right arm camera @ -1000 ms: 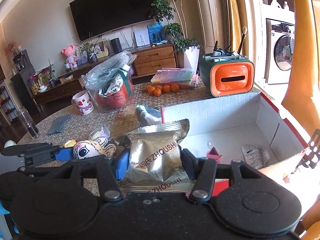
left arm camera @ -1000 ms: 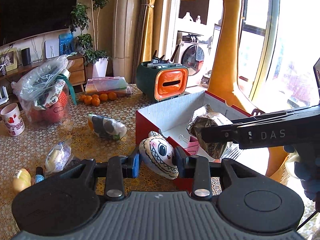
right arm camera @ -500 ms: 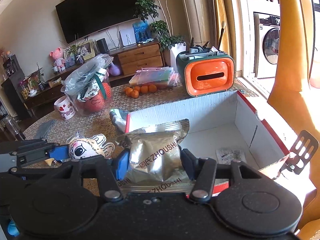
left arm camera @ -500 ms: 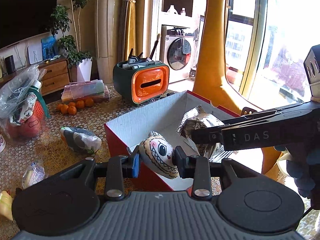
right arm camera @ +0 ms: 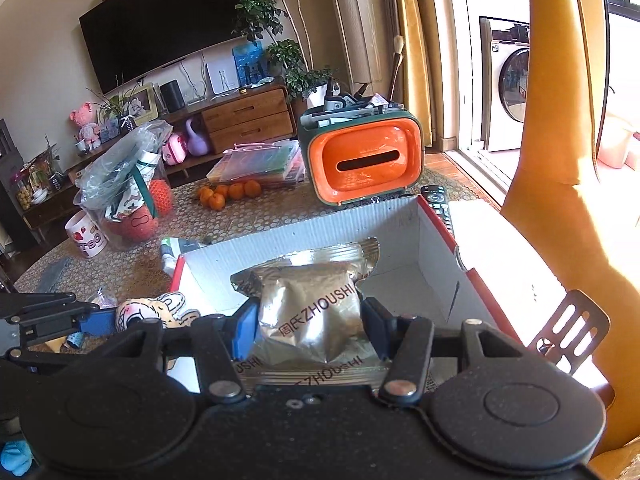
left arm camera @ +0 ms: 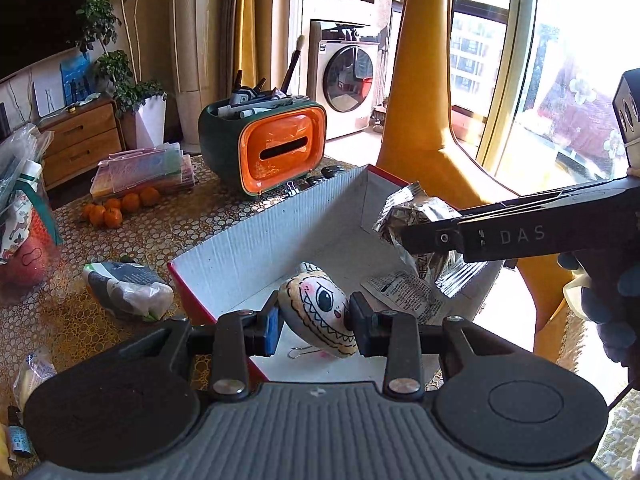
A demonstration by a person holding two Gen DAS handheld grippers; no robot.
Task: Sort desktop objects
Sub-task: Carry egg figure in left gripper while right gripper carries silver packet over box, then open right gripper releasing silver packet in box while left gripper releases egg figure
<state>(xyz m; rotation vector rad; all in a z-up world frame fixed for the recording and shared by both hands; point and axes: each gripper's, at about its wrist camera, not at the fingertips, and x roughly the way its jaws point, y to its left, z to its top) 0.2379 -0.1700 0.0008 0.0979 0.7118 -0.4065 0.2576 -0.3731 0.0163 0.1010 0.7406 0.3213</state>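
the left gripper [left arm camera: 314, 324] is clamped on a plush toy [left arm camera: 318, 314] with a painted eye and zigzag teeth, which is held above the near part of the open cardboard box [left arm camera: 256, 248]. the right gripper [right arm camera: 310, 324] is clamped on a silver snack packet [right arm camera: 310, 312], printed "zhoushi", which is held over the same box [right arm camera: 400, 220].

in the left wrist view, the box floor is shown: a printed sachet [left arm camera: 404, 292] and a binder clip [left arm camera: 298, 353] lie on it. the right gripper [left arm camera: 404, 236] and its packet [left arm camera: 420, 216] are seen from the side, over the far right part of the box.

in the right wrist view, the box floor is largely covered by the packet. a remote control [right arm camera: 436, 200] beside the box's far corner and a mug [right arm camera: 90, 236] on the table are shown only here. an orange tissue box [right arm camera: 364, 164] and tangerines [right arm camera: 228, 192] are seen behind the box in both views [left arm camera: 280, 152].
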